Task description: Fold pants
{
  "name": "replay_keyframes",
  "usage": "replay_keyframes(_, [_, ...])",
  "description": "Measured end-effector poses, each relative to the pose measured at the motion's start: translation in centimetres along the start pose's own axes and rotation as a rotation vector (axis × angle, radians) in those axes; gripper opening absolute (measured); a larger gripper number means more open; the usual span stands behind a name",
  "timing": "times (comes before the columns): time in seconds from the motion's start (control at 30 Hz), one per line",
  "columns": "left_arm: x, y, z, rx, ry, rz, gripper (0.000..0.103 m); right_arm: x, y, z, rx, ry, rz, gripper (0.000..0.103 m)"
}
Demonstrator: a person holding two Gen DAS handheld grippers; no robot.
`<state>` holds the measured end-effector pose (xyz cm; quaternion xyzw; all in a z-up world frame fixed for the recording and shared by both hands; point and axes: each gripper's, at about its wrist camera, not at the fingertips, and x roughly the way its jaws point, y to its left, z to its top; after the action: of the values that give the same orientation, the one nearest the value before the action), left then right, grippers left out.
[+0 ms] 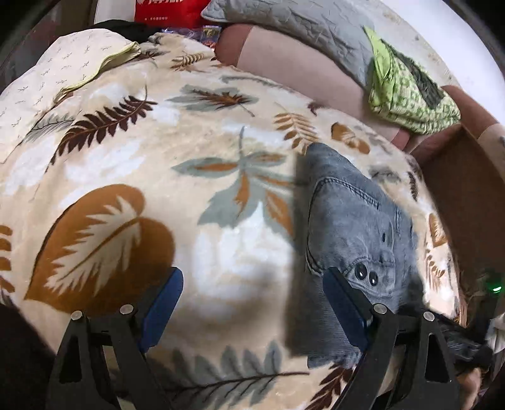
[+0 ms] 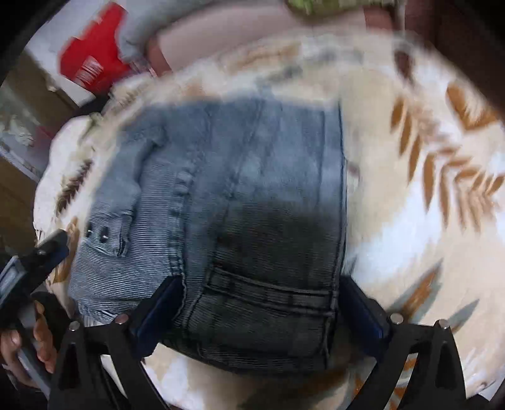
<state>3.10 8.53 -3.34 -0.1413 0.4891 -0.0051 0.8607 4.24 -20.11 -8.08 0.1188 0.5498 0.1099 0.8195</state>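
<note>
The grey denim pants [image 2: 240, 205] lie folded in a compact bundle on the leaf-patterned blanket [image 1: 132, 176]. In the left wrist view the pants [image 1: 353, 227] sit to the right, with two dark buttons showing. My left gripper [image 1: 252, 302] is open over bare blanket, its right finger beside the pants' edge. My right gripper [image 2: 262, 312] is open, its blue fingers [image 2: 164, 302] straddling the near end of the bundle. The right view is motion-blurred. My left gripper also shows at the left edge of the right wrist view [image 2: 47, 249].
A green patterned cloth [image 1: 407, 94] lies on pink bedding at the back right. A grey quilted pillow [image 1: 296, 22] and a red bag [image 1: 167, 12] are at the back. A cream cloth [image 1: 63, 66] lies back left. A brown edge [image 1: 460, 189] borders the blanket's right side.
</note>
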Motion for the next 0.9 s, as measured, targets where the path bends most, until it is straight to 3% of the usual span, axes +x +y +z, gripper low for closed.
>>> replay_keyframes(0.17, [-0.1, 0.1, 0.1, 0.007, -0.008, 0.048, 0.09, -4.0, 0.8, 0.9, 0.009, -0.149, 0.026, 0.101])
replay_keyframes(0.23, [0.1, -0.1, 0.1, 0.024, -0.005, 0.062, 0.09, -3.2, 0.8, 0.4, -0.007, -0.119, 0.021, 0.103])
replay_keyframes(0.3, [0.2, -0.3, 0.1, 0.036, 0.0, 0.065, 0.09, 0.7, 0.2, -0.8, -0.005, 0.029, -0.011, 0.103])
replay_keyframes(0.33, [0.1, -0.5, 0.0, 0.043, 0.003, 0.067, 0.09, 0.5, 0.0, -1.0, -0.006, -0.018, -0.002, 0.103])
replay_keyframes(0.67, [0.1, -0.8, -0.1, 0.08, 0.01, 0.095, 0.09, -2.1, -2.4, 0.4, 0.124, -0.119, 0.037, 0.103])
replay_keyframes(0.9, [0.3, -1.4, -0.4, 0.103, 0.011, 0.098, 0.09, -3.8, -6.6, -0.4, 0.333, -0.165, 0.089, 0.103])
